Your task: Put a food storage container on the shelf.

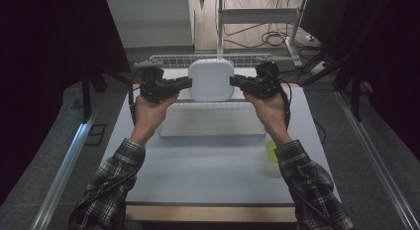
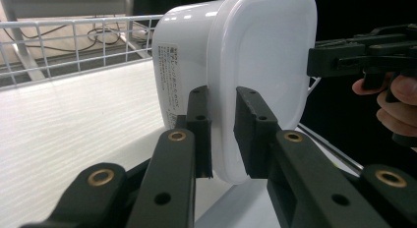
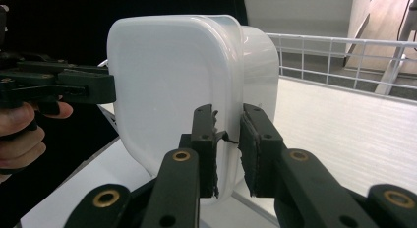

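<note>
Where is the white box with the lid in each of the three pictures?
High view: the white container sits top centre, held between both grippers.
Left gripper view: it is upper centre, its lid rim pinched in the left gripper.
Right gripper view: it is centre left, its rim pinched in the right gripper.
Shared landmark: the white wire rack behind it.

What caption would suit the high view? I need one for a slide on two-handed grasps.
Left gripper and right gripper clamp opposite edges of a white lidded container above a wire basket.
</note>
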A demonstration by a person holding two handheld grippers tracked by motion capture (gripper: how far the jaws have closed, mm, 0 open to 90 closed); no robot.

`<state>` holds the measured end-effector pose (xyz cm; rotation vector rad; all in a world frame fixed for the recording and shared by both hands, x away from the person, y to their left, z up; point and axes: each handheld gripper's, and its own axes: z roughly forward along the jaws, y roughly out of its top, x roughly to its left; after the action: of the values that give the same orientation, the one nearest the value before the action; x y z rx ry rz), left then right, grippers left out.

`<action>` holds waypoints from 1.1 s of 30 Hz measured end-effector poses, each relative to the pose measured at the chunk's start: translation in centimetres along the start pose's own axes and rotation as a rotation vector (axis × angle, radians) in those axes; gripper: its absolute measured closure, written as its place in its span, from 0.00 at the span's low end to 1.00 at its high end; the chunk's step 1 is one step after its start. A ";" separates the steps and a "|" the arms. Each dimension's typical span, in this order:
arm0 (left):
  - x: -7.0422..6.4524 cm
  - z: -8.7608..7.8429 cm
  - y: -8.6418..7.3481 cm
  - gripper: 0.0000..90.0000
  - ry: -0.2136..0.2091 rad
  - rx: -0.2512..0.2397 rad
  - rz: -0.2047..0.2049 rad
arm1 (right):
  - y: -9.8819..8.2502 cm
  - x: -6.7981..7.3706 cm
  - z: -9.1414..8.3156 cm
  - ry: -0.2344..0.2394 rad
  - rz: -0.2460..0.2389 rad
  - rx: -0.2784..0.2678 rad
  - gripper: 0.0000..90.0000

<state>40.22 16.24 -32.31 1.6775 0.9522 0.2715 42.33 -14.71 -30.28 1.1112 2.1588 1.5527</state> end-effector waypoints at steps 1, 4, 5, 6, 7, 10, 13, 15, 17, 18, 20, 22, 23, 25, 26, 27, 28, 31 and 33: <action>0.1 0.1 0.0 0.86 -0.004 -0.002 0.006 | 0.0 0.0 0.1 -0.001 -0.002 -0.001 0.85; 0.1 0.2 0.2 0.78 -0.015 -0.006 0.003 | 0.1 -0.1 0.2 -0.004 -0.011 -0.002 0.80; 0.1 0.3 0.2 0.78 -0.018 -0.009 0.008 | 0.1 0.0 0.3 -0.005 -0.014 -0.002 0.79; 0.1 0.4 0.3 0.77 -0.016 -0.010 0.009 | 0.2 0.0 0.4 -0.009 -0.016 -0.002 0.78; 0.2 0.4 0.3 0.75 -0.017 -0.011 0.010 | 0.2 0.0 0.4 -0.011 -0.020 -0.002 0.77; 0.4 0.6 0.4 0.69 -0.019 -0.017 0.007 | 0.4 0.0 0.7 -0.005 -0.021 -0.007 0.75; 0.3 0.9 0.5 0.65 -0.004 -0.020 0.014 | 0.5 0.0 0.9 -0.006 -0.027 -0.006 0.73; 0.2 1.1 0.5 0.62 0.012 -0.017 0.023 | 0.6 0.0 1.1 -0.009 -0.031 -0.004 0.71; 0.2 1.4 0.6 0.60 0.029 -0.015 0.033 | 0.6 0.0 1.3 -0.016 -0.035 -0.003 0.70; 0.3 1.5 0.7 0.60 0.034 -0.012 0.035 | 0.6 0.0 1.4 -0.020 -0.039 -0.002 0.69; 0.3 1.7 0.7 0.60 0.043 -0.009 0.037 | 0.6 -0.1 1.6 -0.028 -0.043 0.003 0.69; 0.4 1.9 0.7 0.60 0.050 -0.006 0.034 | 0.6 -0.2 1.8 -0.032 -0.044 0.008 0.69; 0.5 2.0 0.7 0.61 0.052 -0.005 0.032 | 0.6 -0.3 2.0 -0.037 -0.044 0.012 0.68; 0.5 2.2 0.7 0.61 0.058 0.004 0.039 | 0.5 -0.4 2.0 -0.037 -0.043 0.011 0.67; 0.5 2.3 0.7 0.61 0.063 0.011 0.048 | 0.5 -0.4 2.1 -0.037 -0.039 0.010 0.67; 0.5 2.4 0.7 0.61 0.068 0.018 0.052 | 0.5 -0.5 2.1 -0.036 -0.036 0.011 0.66; 0.6 2.5 0.7 0.60 0.068 0.018 0.053 | 0.5 -0.5 2.1 -0.037 -0.036 0.012 0.65; 0.7 2.5 0.8 0.60 0.065 0.020 0.040 | 0.6 -0.6 2.2 -0.039 -0.038 0.015 0.65; 0.8 2.6 0.8 0.60 0.065 0.019 0.038 | 0.7 -0.6 2.3 -0.046 -0.042 0.018 0.63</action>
<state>42.69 14.90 -32.71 1.7144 0.9748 0.3448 44.39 -13.47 -30.69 1.0895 2.1558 1.4780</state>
